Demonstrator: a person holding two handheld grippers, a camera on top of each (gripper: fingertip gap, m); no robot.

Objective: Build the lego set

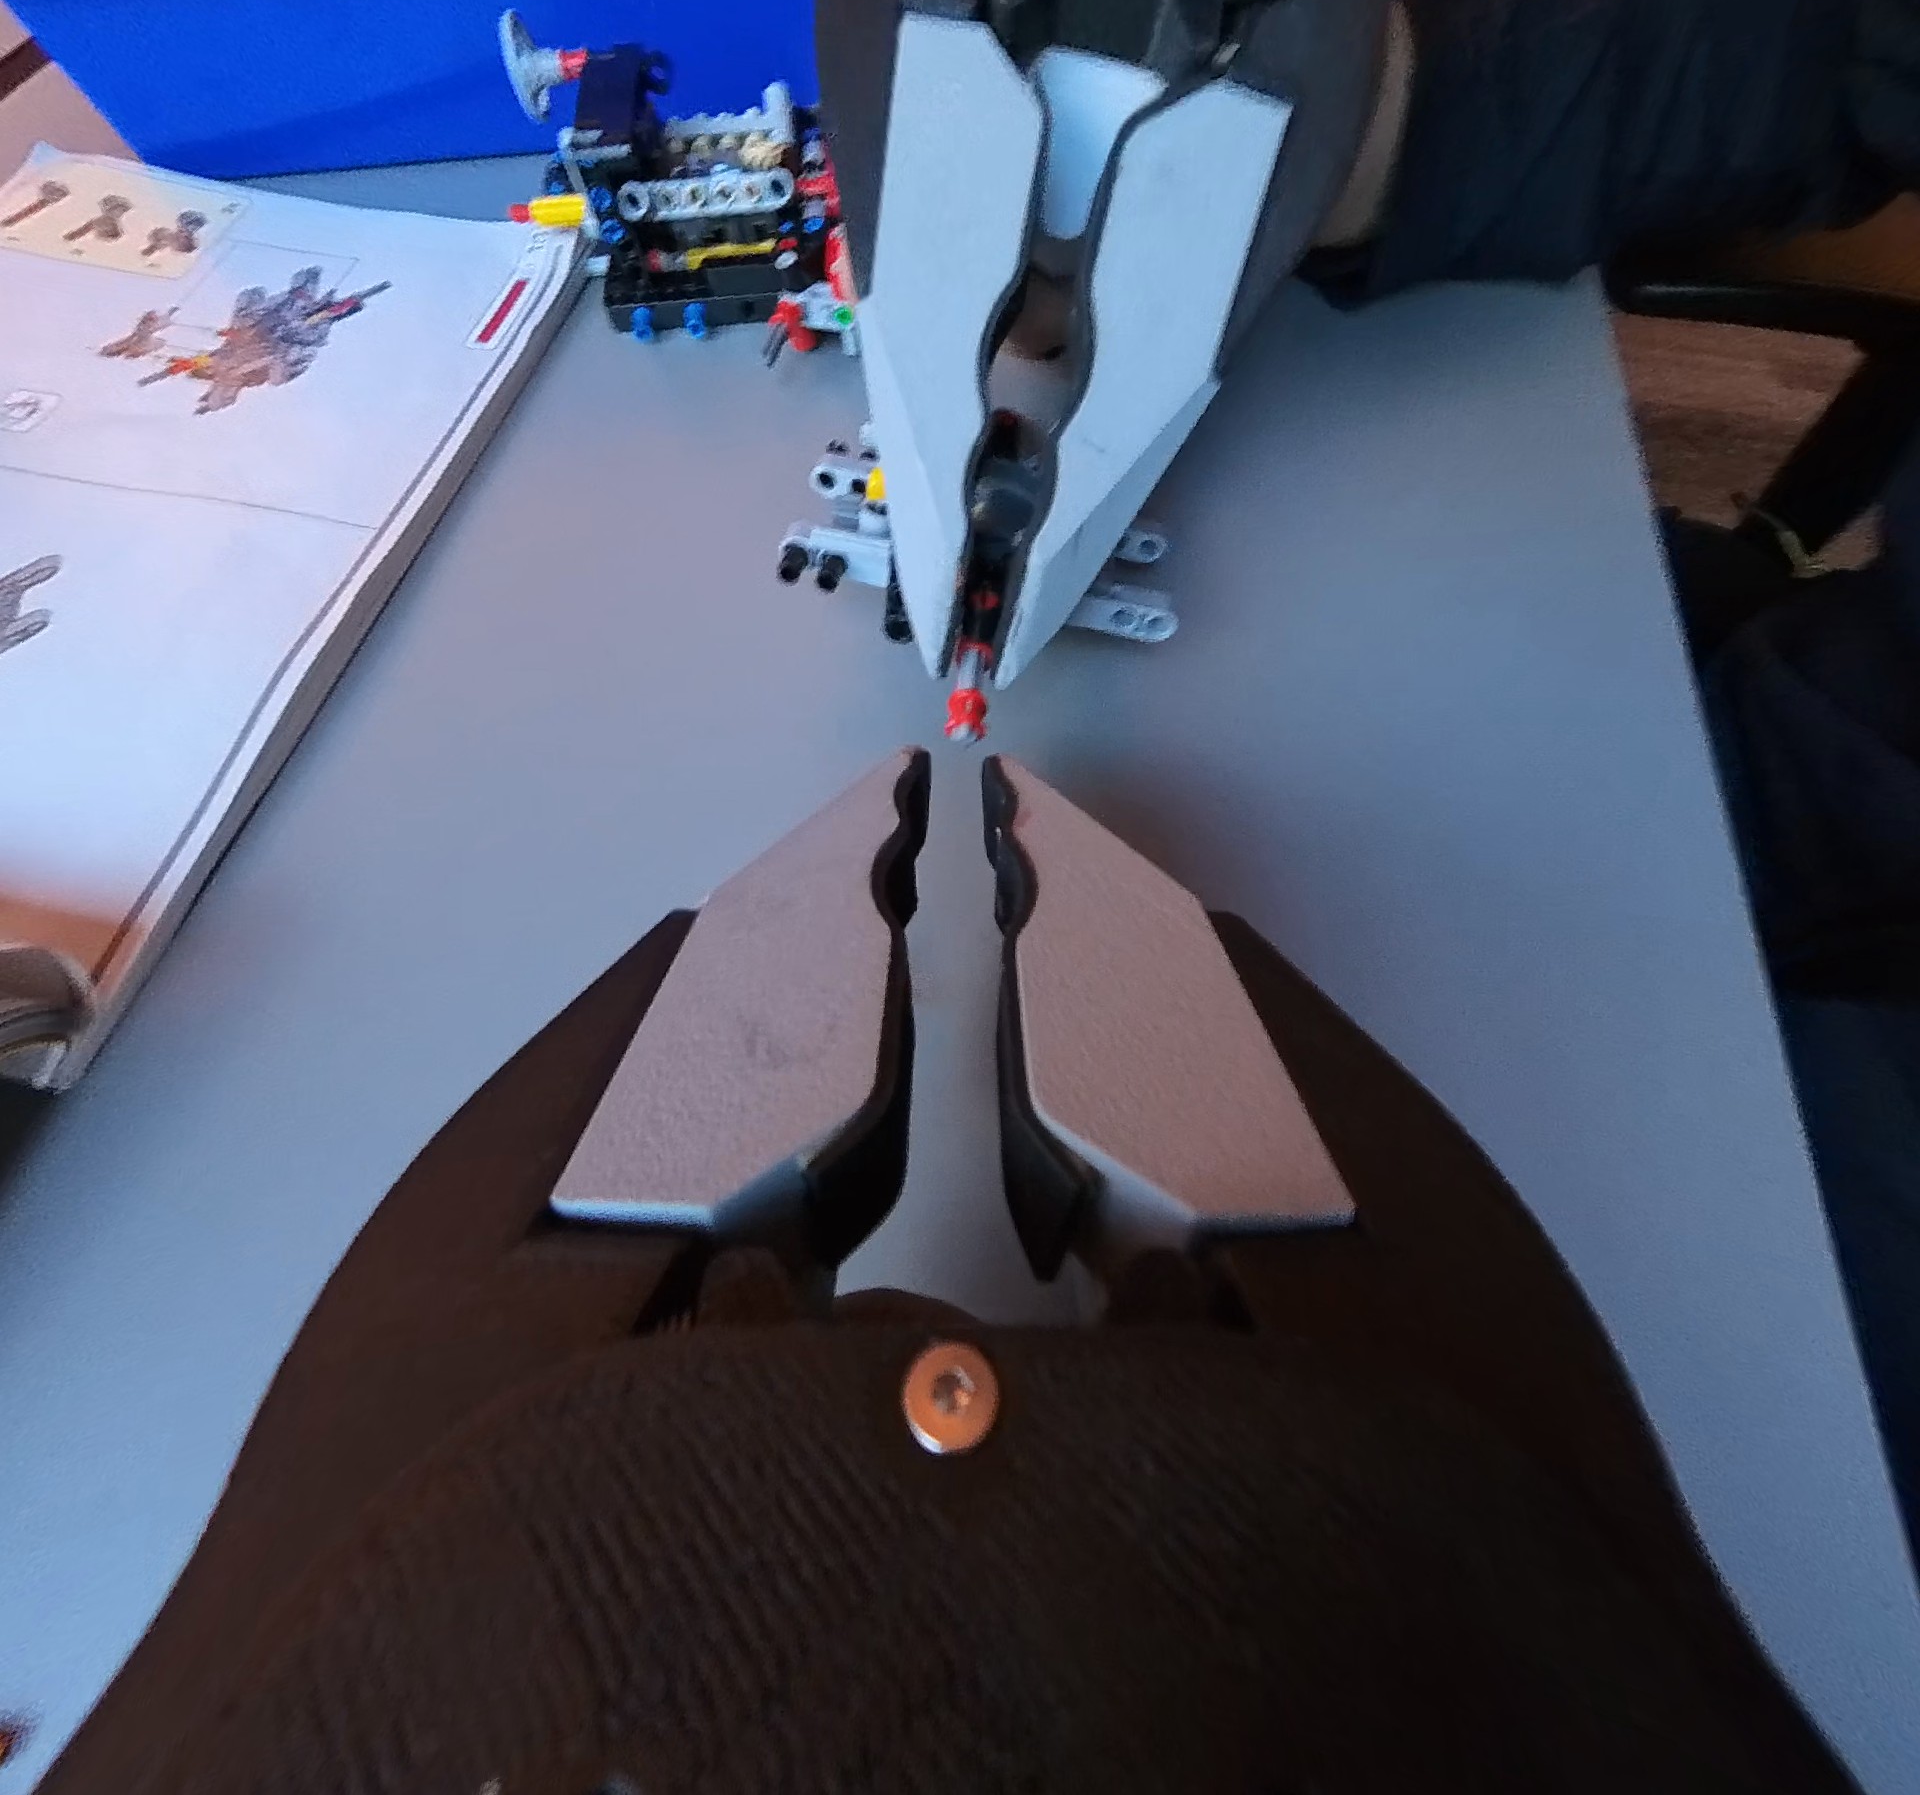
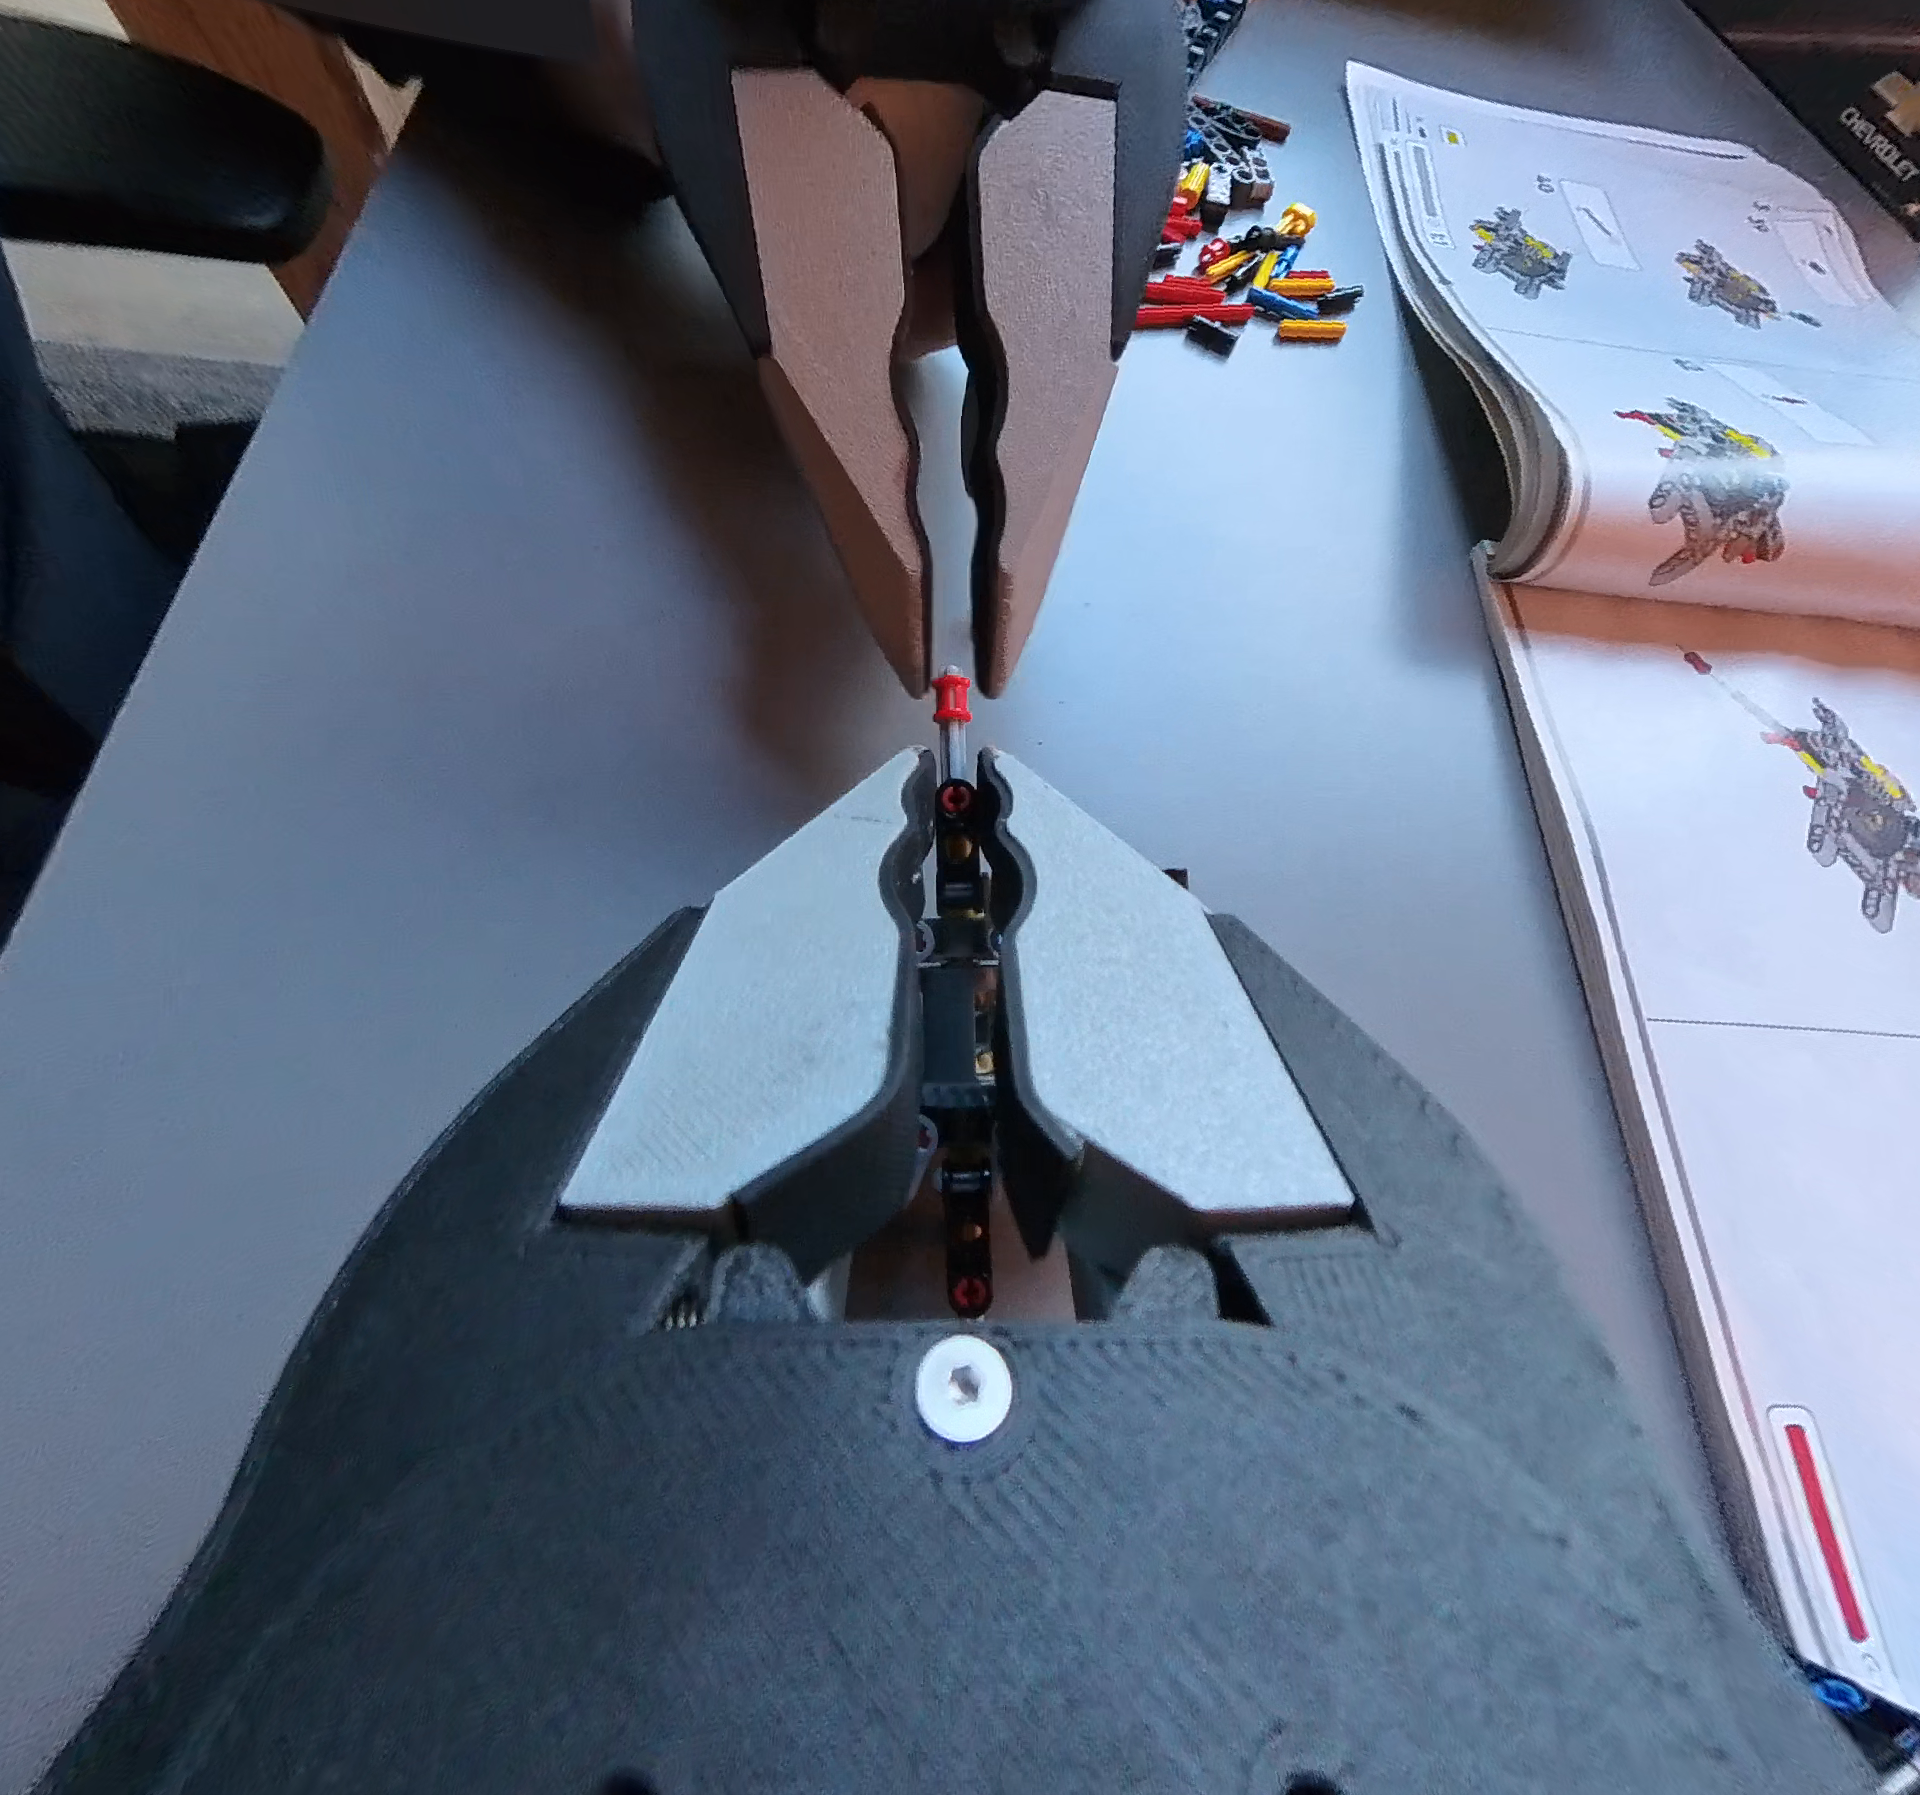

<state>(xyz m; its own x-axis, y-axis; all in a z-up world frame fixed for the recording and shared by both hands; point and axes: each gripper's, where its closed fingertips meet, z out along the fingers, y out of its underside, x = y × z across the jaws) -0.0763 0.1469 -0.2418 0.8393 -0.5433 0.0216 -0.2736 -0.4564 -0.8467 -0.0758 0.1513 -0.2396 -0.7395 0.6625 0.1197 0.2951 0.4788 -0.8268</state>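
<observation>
Red bush (image 2: 950, 696) on the tip of that grey axle is the bit I'd worry about. Your right gripper (image 2: 956, 758) is clamped on a slim black beam assembly (image 2: 956, 1018) running back between its pads, axle poking out front. Your left gripper (image 1: 956, 758) is narrow with nothing in it, tips just shy of the bush in its own view, while the other view has the bush about level with those tips.

What could bite you, I reckon: the gap looks barely wider than the bush, so coming in slightly off-line could knock it along the axle or lever the beam crooked in the right pads. If it pops loose, it lands on the bench (image 1: 520, 706) near the grey sub-build (image 1: 831, 540), the bigger model (image 1: 707, 218) and the open manual (image 1: 208, 457).
</observation>
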